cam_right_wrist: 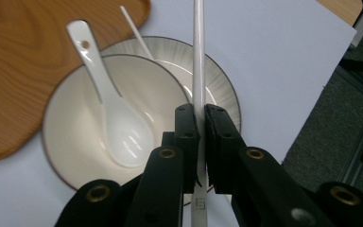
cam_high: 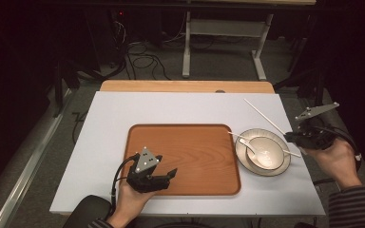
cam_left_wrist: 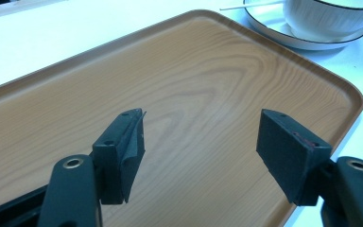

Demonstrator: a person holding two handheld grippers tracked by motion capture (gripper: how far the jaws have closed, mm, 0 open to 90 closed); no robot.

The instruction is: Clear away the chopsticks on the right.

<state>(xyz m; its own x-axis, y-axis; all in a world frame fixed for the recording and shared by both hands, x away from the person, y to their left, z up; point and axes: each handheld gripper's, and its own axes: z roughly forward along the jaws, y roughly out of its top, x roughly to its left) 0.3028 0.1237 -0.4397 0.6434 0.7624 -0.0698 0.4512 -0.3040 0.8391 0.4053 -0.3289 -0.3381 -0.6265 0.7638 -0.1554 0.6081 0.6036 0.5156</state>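
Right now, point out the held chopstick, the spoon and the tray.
chopstick (cam_right_wrist: pixel 198 56), right gripper view, shaft above the tongs.
spoon (cam_right_wrist: pixel 123 135), right gripper view, its scoop in the bowl.
tray (cam_high: pixel 190 152), high view, bare wooden floor.

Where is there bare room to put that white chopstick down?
The brown wooden tray lies bare beside the left gripper. The white tabletop behind it is open too. It is crowded right, around the white bowl, its plate and spoon.
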